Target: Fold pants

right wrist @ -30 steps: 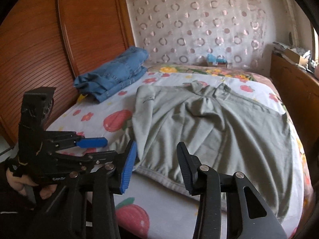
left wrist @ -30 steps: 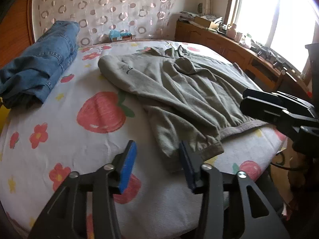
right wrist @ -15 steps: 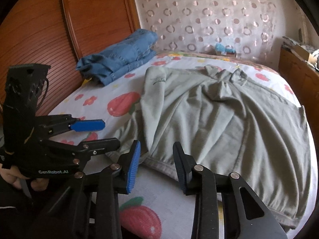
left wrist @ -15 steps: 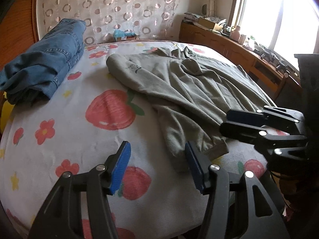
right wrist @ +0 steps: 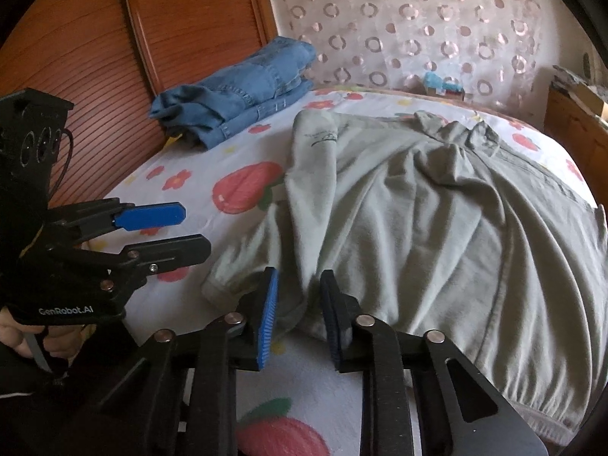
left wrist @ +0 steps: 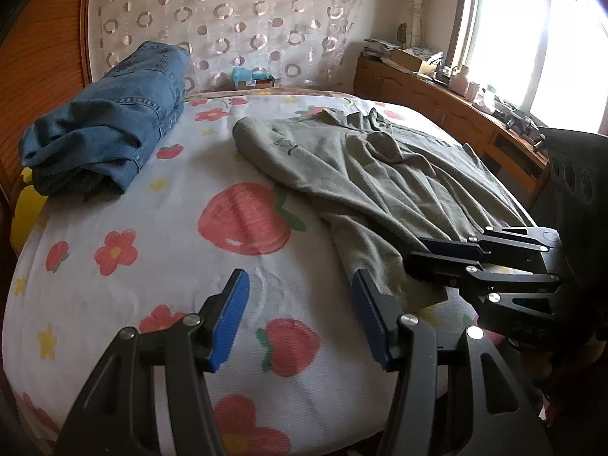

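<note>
A grey-green garment (left wrist: 380, 174) lies spread across the floral bed (left wrist: 159, 250), its cuffed end near the front edge; it also shows in the right wrist view (right wrist: 437, 220). My left gripper (left wrist: 300, 315) is open above bare sheet just left of that cuffed end. My right gripper (right wrist: 298, 306) is open, its jaws on either side of the garment's near hem, close over the fabric. It shows from the side in the left wrist view (left wrist: 414, 258), and the left one in the right wrist view (right wrist: 193, 231).
Folded blue jeans (left wrist: 110, 121) lie at the bed's far left by the wooden headboard (right wrist: 95, 49). A wooden sideboard (left wrist: 437, 106) with clutter runs under the window on the right. A small box (left wrist: 252, 78) sits beyond the bed's far edge.
Both grippers have moved forward and down toward the garment's near end. The right gripper's jaws have narrowed and now straddle the hem. The left gripper's jaws have opened wider.
</note>
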Motion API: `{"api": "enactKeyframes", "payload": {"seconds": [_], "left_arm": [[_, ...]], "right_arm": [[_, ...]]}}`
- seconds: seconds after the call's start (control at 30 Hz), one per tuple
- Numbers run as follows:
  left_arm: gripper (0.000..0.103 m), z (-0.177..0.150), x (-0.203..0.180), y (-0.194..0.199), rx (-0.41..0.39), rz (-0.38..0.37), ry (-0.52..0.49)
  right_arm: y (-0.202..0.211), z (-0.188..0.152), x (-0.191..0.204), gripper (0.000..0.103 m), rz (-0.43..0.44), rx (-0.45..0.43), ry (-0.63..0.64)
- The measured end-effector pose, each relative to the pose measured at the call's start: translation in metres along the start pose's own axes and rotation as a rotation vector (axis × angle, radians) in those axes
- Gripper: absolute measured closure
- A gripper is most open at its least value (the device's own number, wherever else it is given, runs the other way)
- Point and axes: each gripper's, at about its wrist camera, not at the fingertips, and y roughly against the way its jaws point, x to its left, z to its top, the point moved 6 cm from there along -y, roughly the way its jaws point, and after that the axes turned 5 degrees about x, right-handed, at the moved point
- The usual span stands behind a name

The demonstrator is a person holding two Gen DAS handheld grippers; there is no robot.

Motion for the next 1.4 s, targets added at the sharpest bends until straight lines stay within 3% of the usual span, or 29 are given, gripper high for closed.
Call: {"api": "enactKeyframes", "payload": {"seconds": [0.2, 0.77, 1.4], "left_arm": [[0.048, -0.002, 0.002, 0.001, -0.002, 0.007, -0.001], [0.048, 0.031, -0.031, 0.009, -0.054, -0.033, -0.057], [0.048, 0.063, -0.102, -0.012, -0.048, -0.098, -0.169]], "right_arm": [[0.001, 0.004, 0.008, 0.102, 0.021, -0.017, 0.026], [0.080, 0.026, -0.036, 0.103, -0.178, -0.212, 0.029], [0.146, -0.014, -0.107, 0.103, -0.289, -0.257, -0.070]]}}
